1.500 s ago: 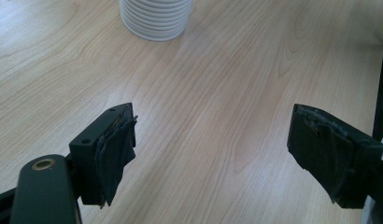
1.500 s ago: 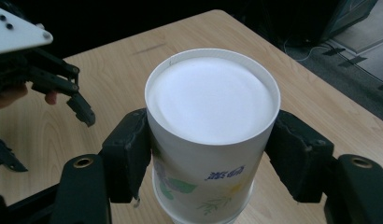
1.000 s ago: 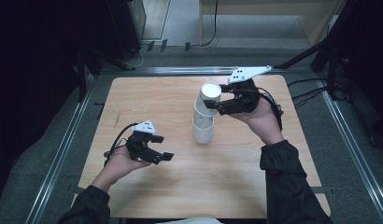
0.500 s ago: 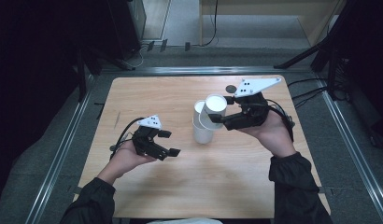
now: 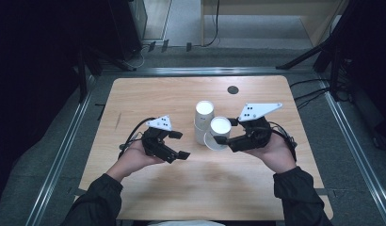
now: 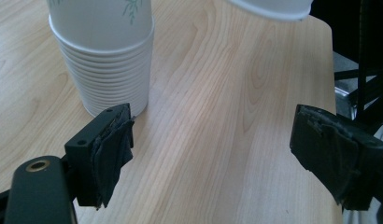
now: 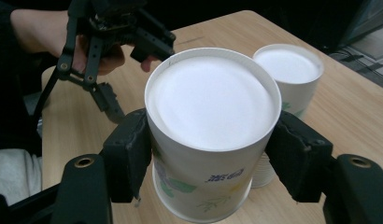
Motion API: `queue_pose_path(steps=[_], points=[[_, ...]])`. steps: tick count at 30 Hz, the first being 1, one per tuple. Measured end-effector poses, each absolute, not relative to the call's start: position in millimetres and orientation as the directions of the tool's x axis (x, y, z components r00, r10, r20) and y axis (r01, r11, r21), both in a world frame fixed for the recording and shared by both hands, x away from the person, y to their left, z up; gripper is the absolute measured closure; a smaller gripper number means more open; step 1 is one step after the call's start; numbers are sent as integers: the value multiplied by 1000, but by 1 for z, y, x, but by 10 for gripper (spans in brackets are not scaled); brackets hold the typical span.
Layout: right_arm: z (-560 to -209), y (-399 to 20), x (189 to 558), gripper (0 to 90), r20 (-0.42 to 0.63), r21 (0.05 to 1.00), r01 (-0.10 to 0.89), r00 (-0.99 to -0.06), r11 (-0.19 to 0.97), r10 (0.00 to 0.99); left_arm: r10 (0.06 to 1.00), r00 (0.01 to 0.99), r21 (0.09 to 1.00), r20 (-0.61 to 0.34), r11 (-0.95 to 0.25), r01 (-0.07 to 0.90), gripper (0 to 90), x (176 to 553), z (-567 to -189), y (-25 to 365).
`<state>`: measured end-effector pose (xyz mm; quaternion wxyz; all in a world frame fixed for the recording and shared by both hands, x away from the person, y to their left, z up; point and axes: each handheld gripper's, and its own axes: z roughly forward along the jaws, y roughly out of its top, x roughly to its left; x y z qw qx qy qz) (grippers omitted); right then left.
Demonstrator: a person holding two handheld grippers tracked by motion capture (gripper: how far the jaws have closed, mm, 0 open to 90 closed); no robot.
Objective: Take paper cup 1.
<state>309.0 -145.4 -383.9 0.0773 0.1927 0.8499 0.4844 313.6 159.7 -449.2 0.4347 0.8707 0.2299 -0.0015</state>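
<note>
A: While the right gripper (image 7: 206,154) holds that single paper cup (image 5: 219,133) upside down, how do you judge it will handle?

B: Light and thin-walled, I'd say, so it would crush under a hard squeeze and slip under a weak one. Its jaws are clenched on the side wall just below the closed base, at nine and three o'clock on the cup, which looks the stiffest place to take it.

A: And how does it look?

B: White, tapered, with a small green leaf print and some blue lettering on the wall. It hangs tilted above the desk (image 5: 191,188), just beside the stack of cups (image 5: 203,121), at about four o'clock from it.

A: The other hand?

B: The left gripper (image 5: 177,144) sits at about nine o'clock from the stack. Its jaws have just been opening and stand released, with nothing between them.
</note>
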Motion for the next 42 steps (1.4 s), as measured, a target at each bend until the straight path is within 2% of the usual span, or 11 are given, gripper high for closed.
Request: queue_pose_path(steps=[15, 28, 42], points=[[-425, -132, 310, 344, 105, 833, 274, -931, 481, 348, 361, 912, 765, -192, -527, 370, 134, 306, -453, 150], [-430, -109, 311, 344, 175, 846, 276, -952, 456, 253, 344, 915, 782, -211, -502, 369, 134, 298, -457, 145], [-430, -95, 309, 345, 203, 856, 280, -955, 435, 214, 317, 923, 803, -217, -479, 354, 139, 293, -457, 141]])
